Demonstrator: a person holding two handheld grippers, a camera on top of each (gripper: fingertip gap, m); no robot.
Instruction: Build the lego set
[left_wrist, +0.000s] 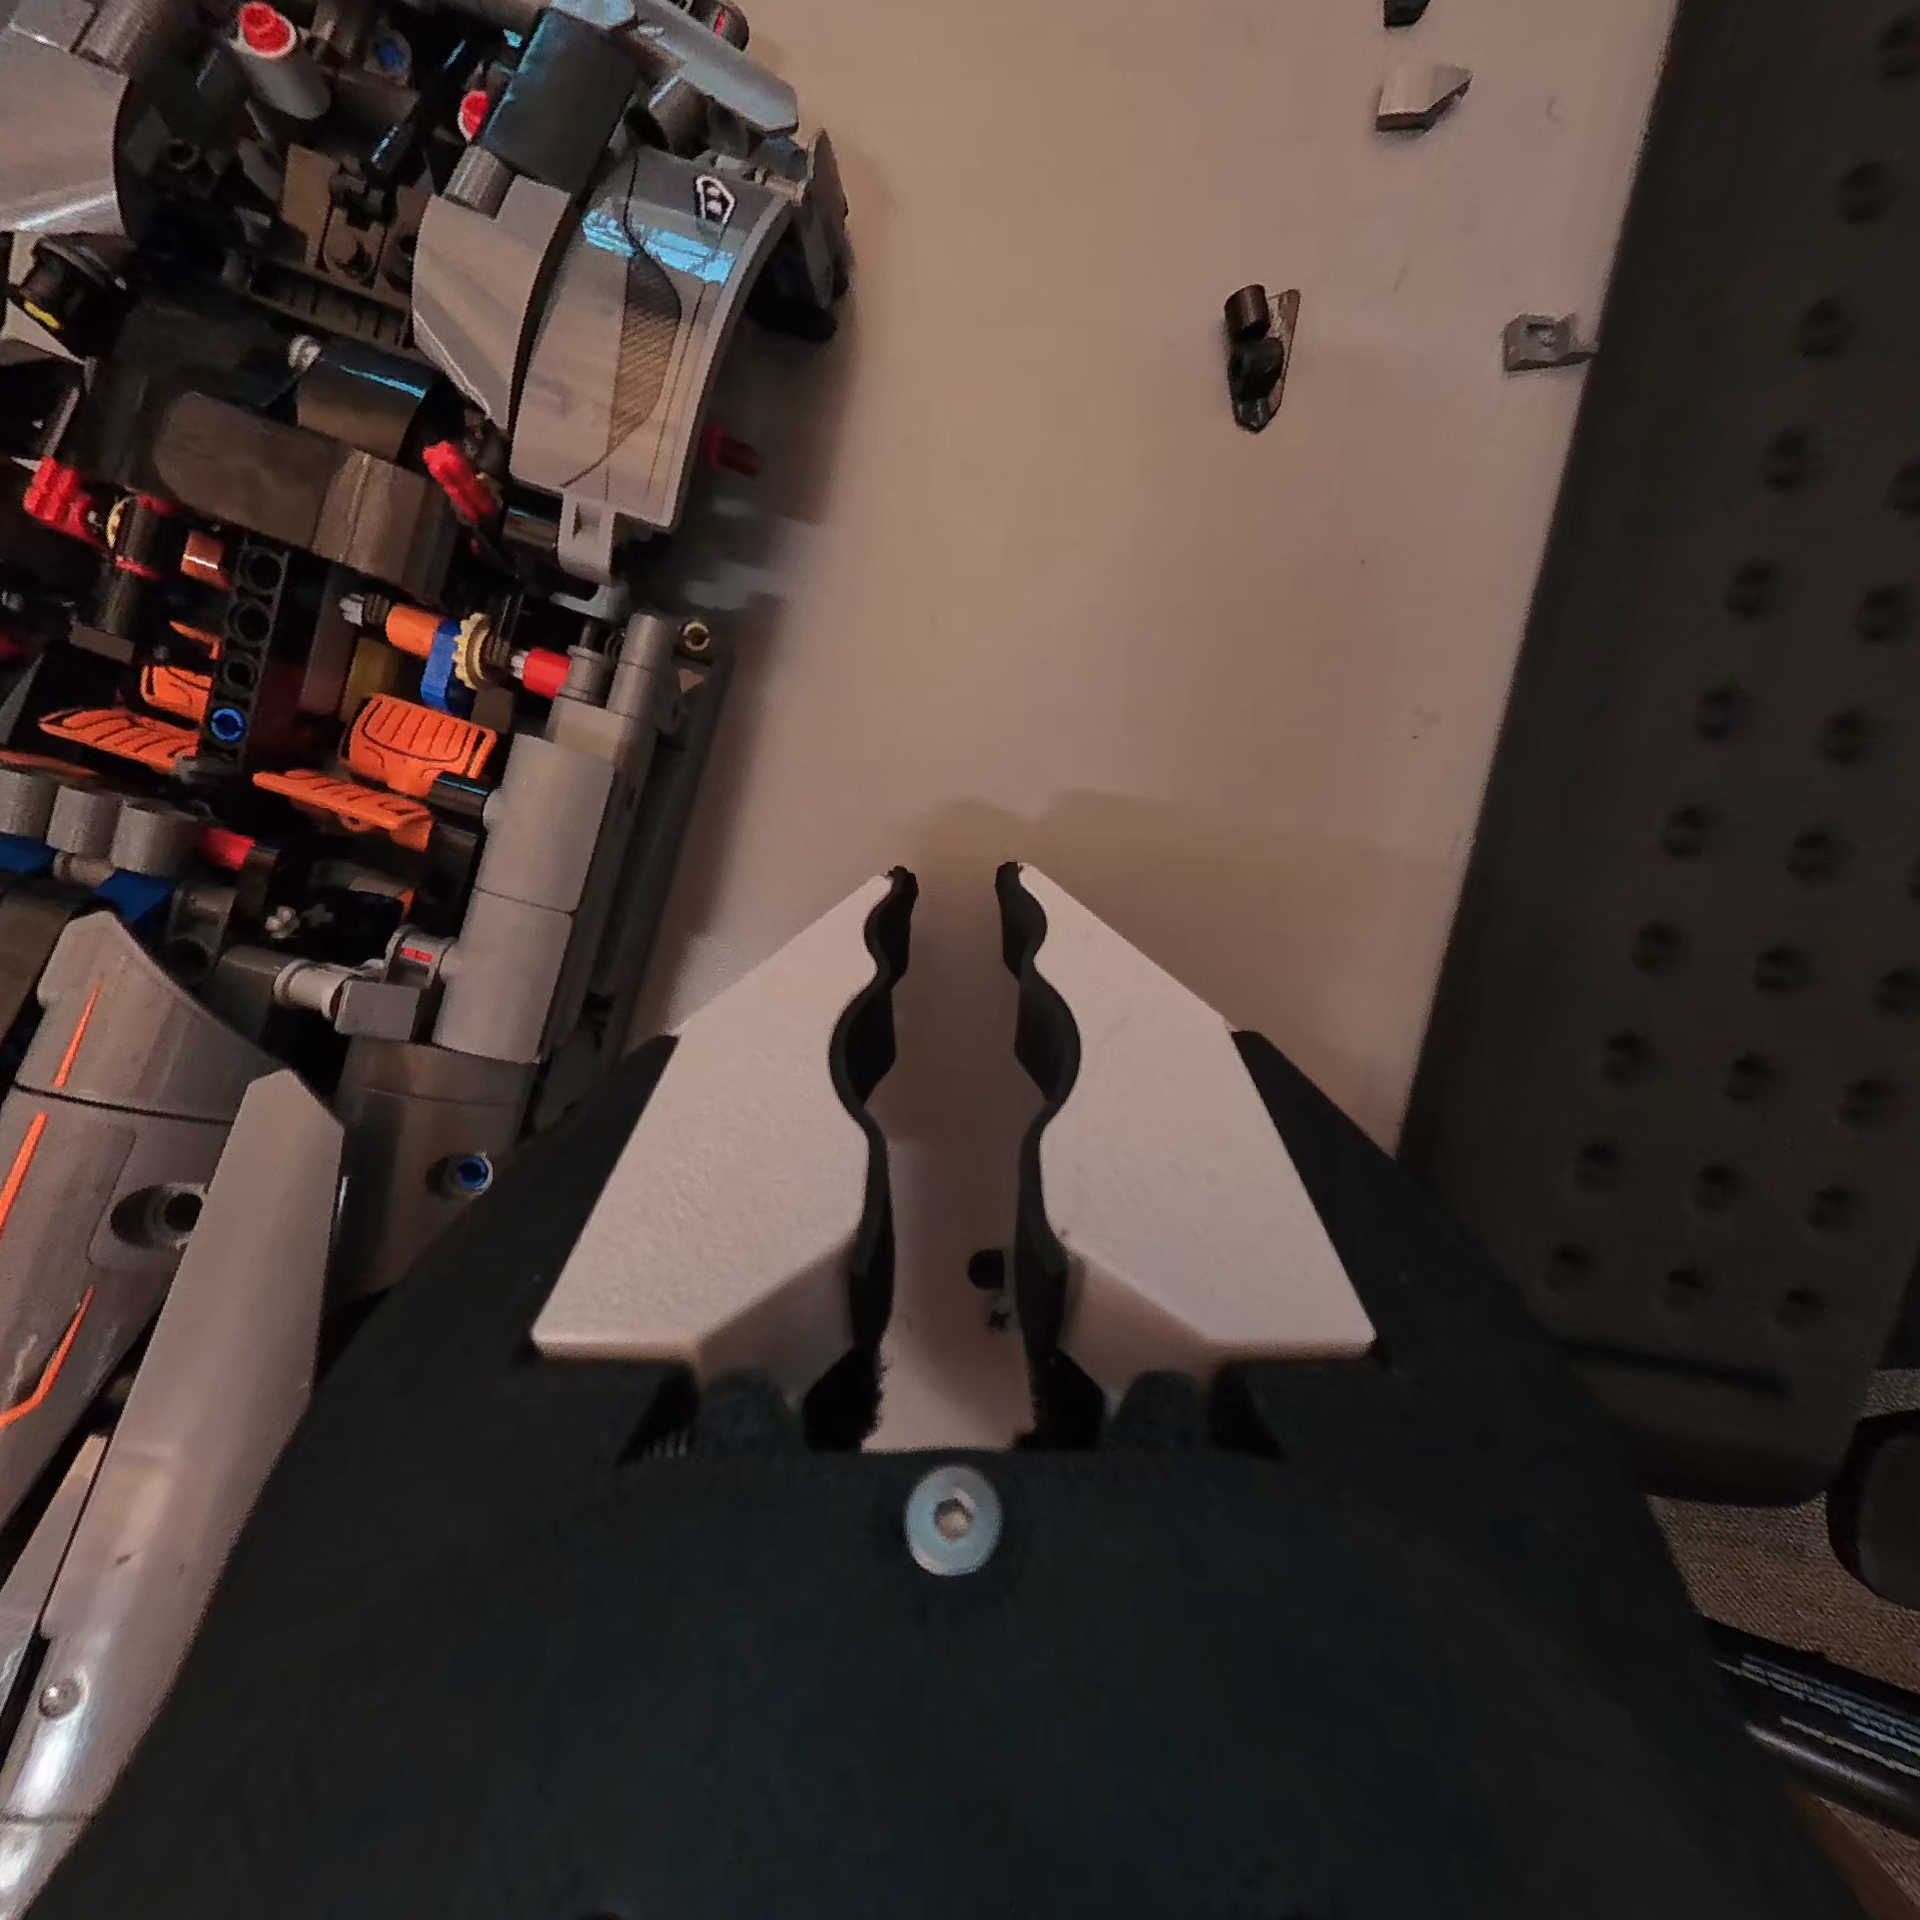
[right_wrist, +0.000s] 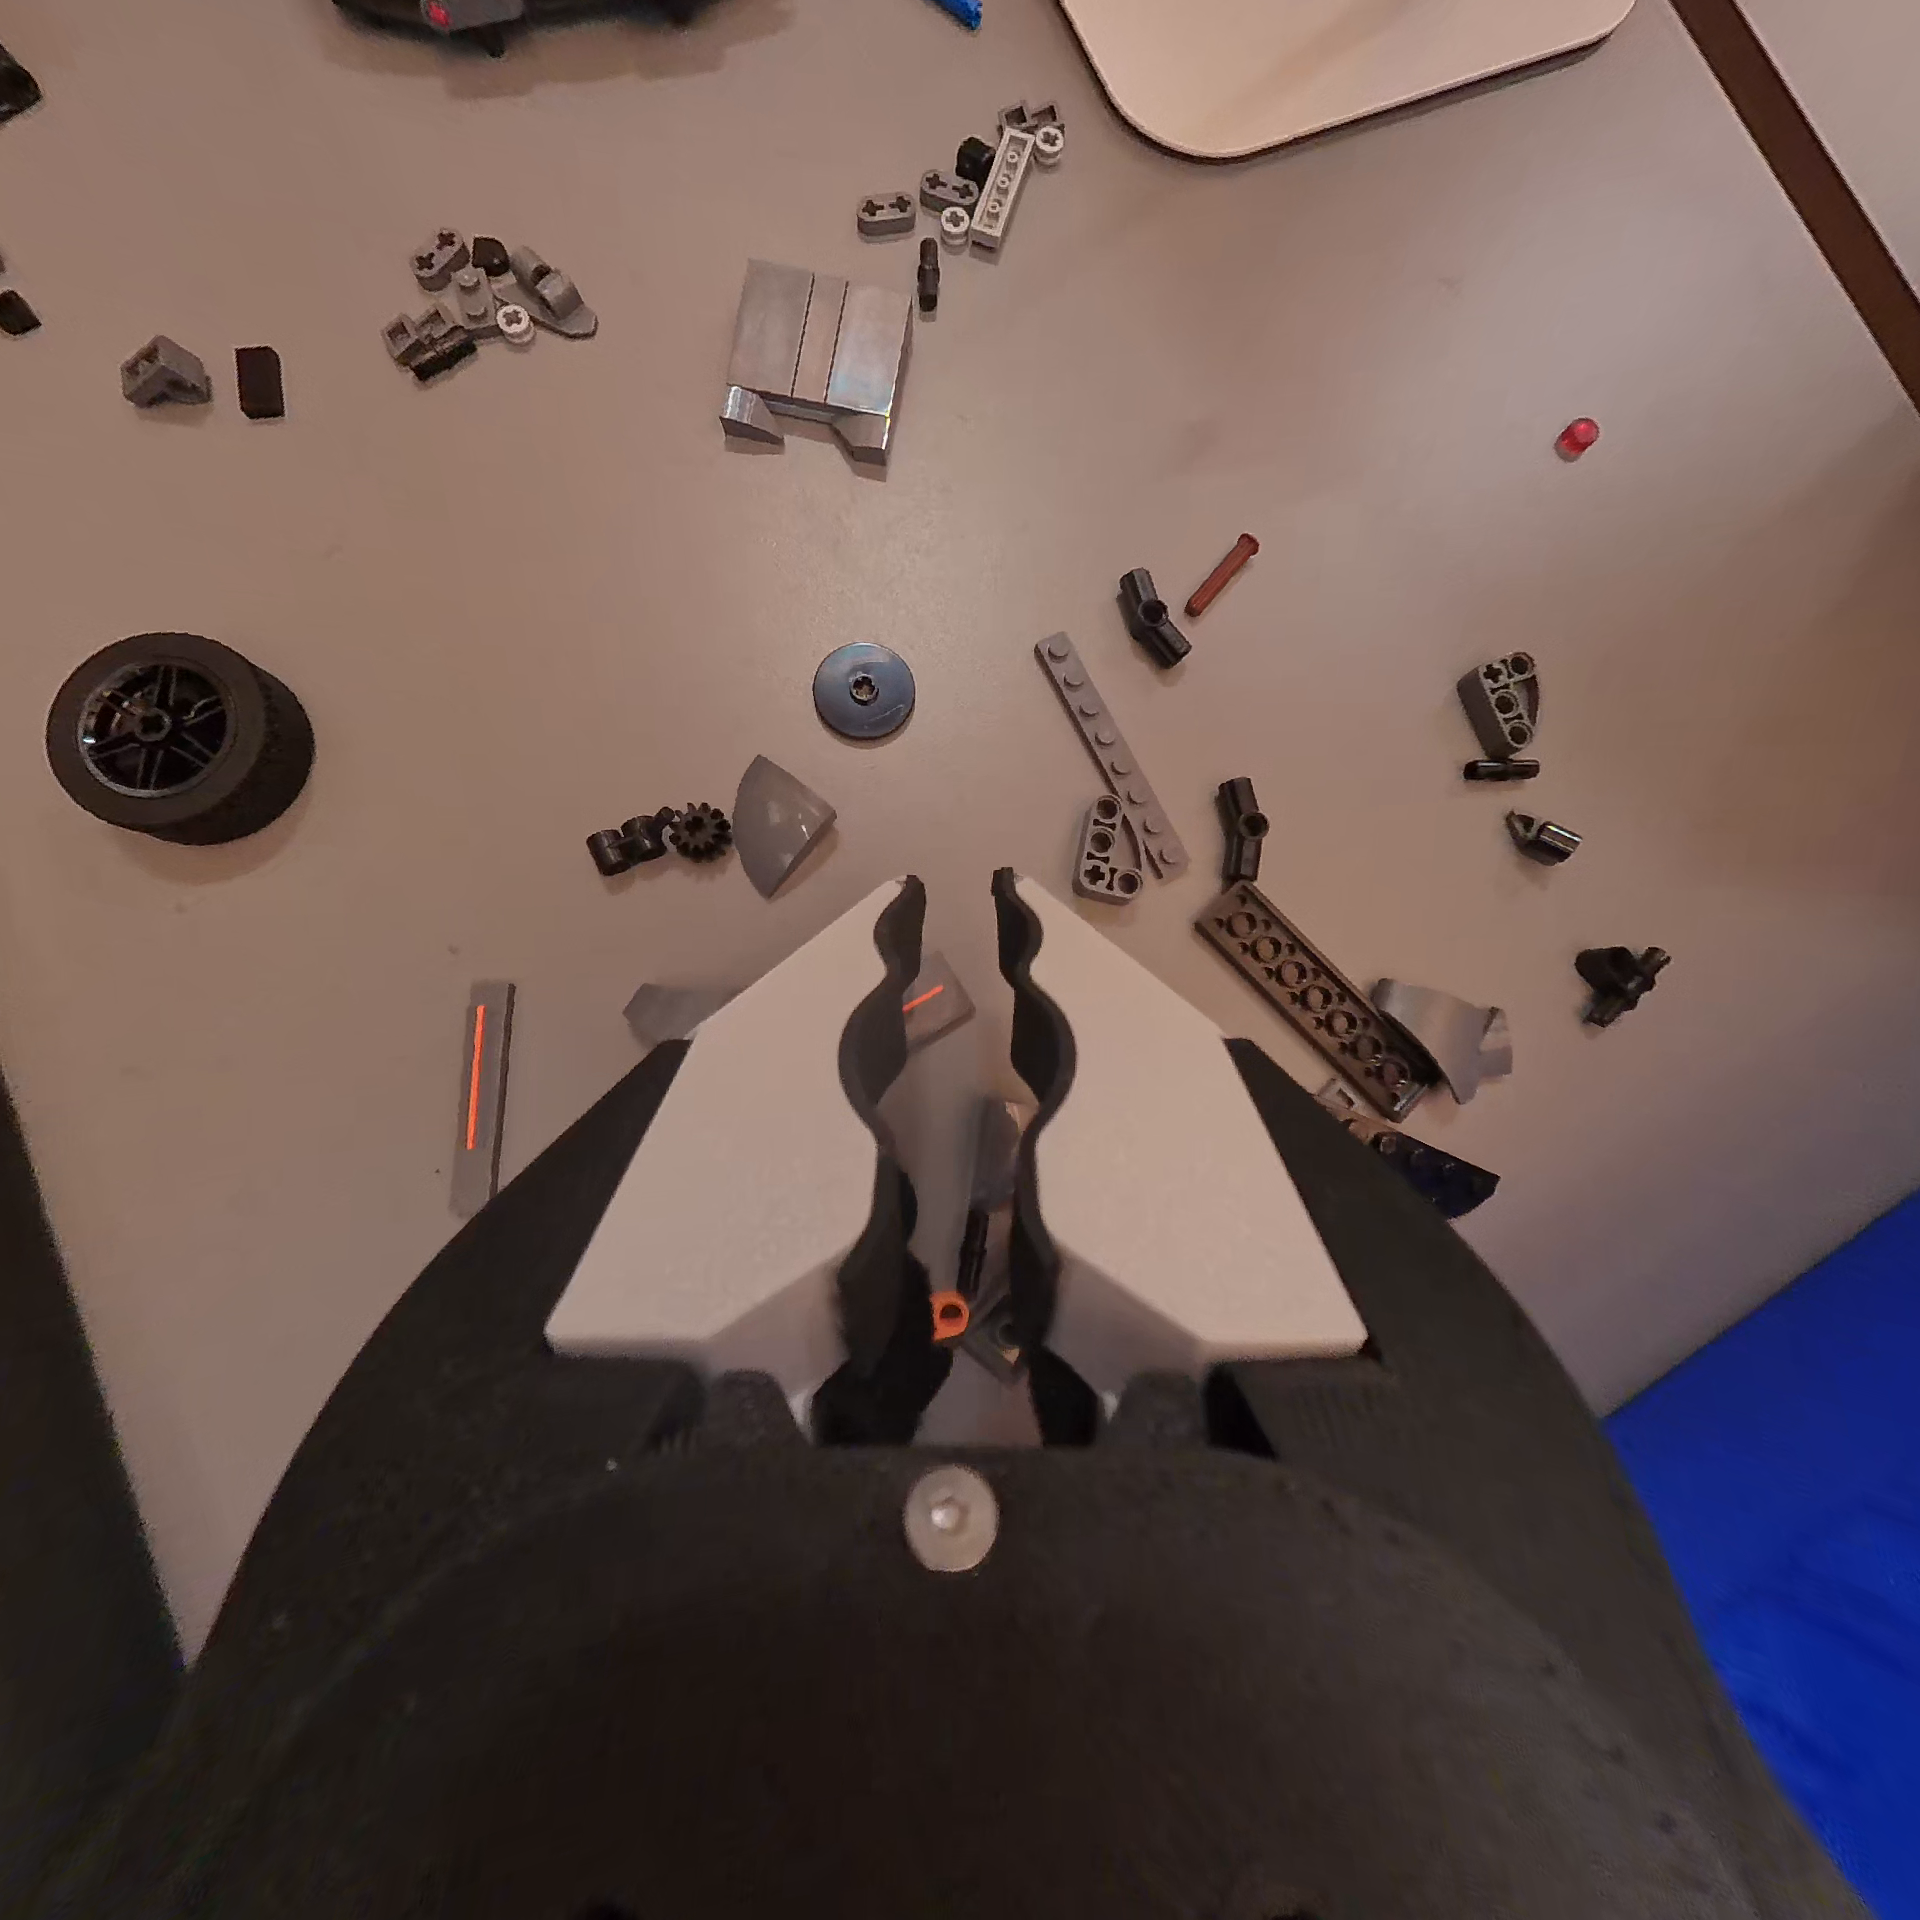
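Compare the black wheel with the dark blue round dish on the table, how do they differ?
The black wheel is thick, with a tyre around a spoked rim; the dark blue round dish is thin, smooth and smaller. The wheel lies far left, the dish near centre. Both are round and lie flat on the table.

Grey lego car (left_wrist: 343, 644), orange seats, red pins; black wheel (right_wrist: 171, 732); grey tile (right_wrist: 483, 1091), orange stripe.

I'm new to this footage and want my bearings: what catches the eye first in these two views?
In the left wrist view, the half-built grey car model, with orange and red parts inside, fills the left side beside the empty left tool. In the right wrist view, loose pieces lie scattered over the table: a black wheel at far left, a shiny silver panel near the top.
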